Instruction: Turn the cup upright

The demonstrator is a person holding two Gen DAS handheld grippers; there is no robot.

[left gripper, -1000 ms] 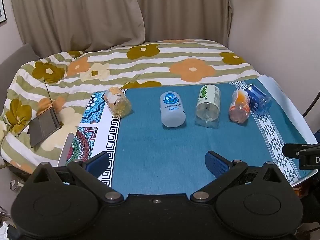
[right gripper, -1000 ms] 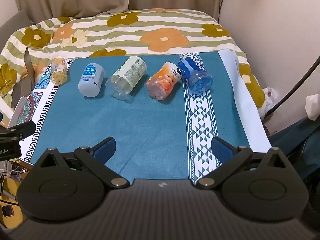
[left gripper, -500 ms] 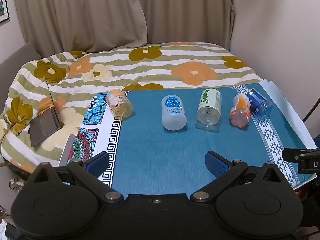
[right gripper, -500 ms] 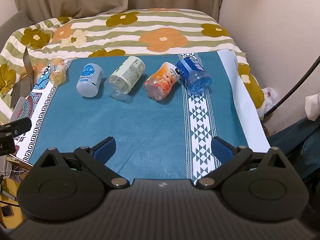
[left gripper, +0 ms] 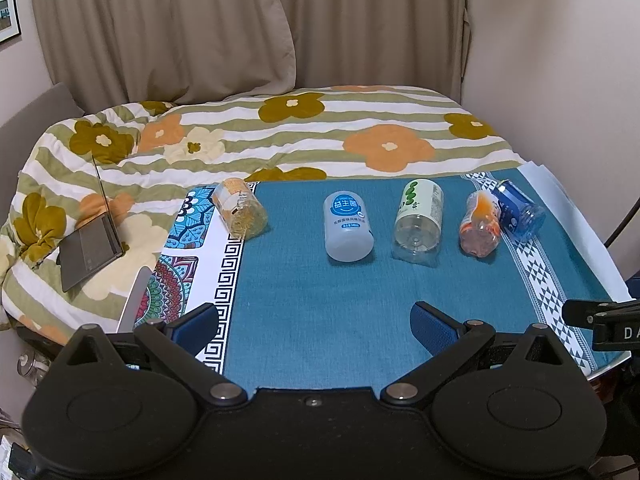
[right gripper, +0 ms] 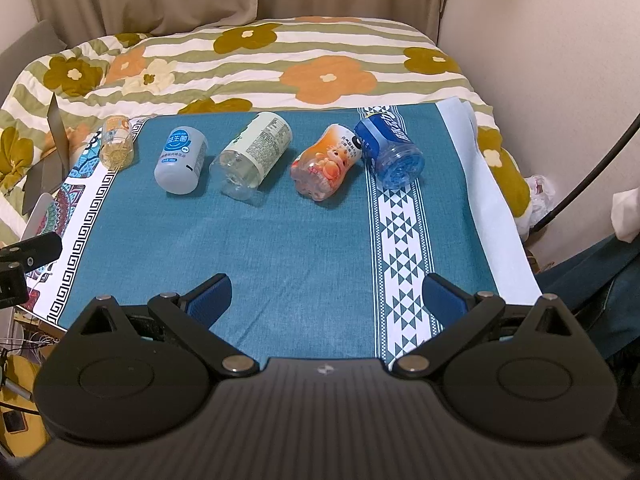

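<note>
Five cut-off plastic bottle cups lie on their sides in a row across the far half of the teal woven cloth (right gripper: 304, 240) that covers the table. The largest, a clear cup with a pale green label (right gripper: 252, 156), lies mid-row. Left of it is a frosted white cup with a round blue label (right gripper: 180, 160). Right of it lie an orange cartoon-printed cup (right gripper: 324, 168) and a blue transparent cup (right gripper: 390, 148), these two touching or nearly so. The smallest, a yellowish clear cup (left gripper: 239, 212), lies at the left end, at the patterned border of the cloth.

Behind the table spreads a striped floral quilt (left gripper: 320, 128), with an open grey laptop (left gripper: 90, 246) on its left side.

The left gripper (left gripper: 314, 322) and right gripper (right gripper: 328, 294) both hover over the near edge of the cloth, jaws spread wide and empty, well apart from the cups.

Only the right wrist view shows a bundle of white material (right gripper: 540, 196), perhaps a bag, beside the bed. The left wrist view alone shows the laptop's keyboard.
</note>
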